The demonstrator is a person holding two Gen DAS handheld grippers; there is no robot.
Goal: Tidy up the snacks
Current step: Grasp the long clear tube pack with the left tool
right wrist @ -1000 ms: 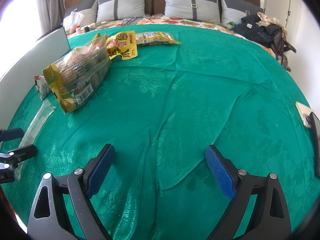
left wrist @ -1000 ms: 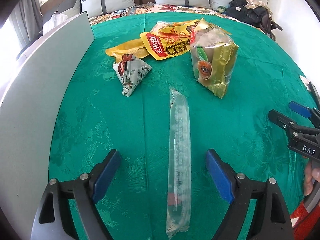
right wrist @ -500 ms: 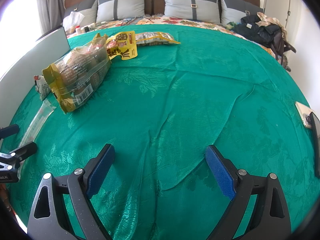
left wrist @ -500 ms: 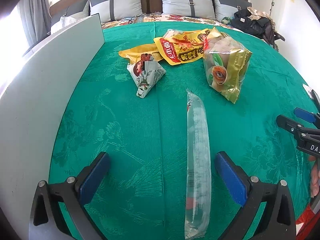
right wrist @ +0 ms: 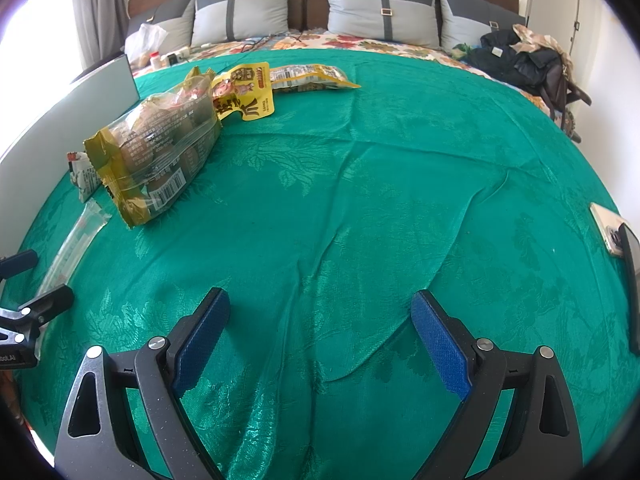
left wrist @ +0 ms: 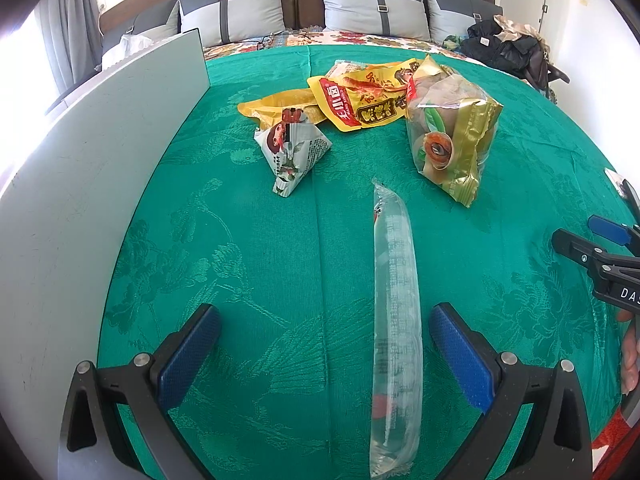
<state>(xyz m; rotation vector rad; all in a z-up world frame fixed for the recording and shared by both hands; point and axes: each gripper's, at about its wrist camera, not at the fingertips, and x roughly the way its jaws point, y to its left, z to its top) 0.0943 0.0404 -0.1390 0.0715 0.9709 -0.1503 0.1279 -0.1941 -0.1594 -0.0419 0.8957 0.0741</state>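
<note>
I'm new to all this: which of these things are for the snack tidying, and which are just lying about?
For the job: clear long packet, triangular white packet, yellow pouches, gold bag, grey board.

Lying about: pillows, dark clothes, phone, white plastic bag.

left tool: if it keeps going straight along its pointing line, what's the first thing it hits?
Probably the green cloth. The left tool is open and pitched down, and the clear long packet lies just right of its centre line, near the right finger. Depth is hard to judge through the fisheye.
</note>
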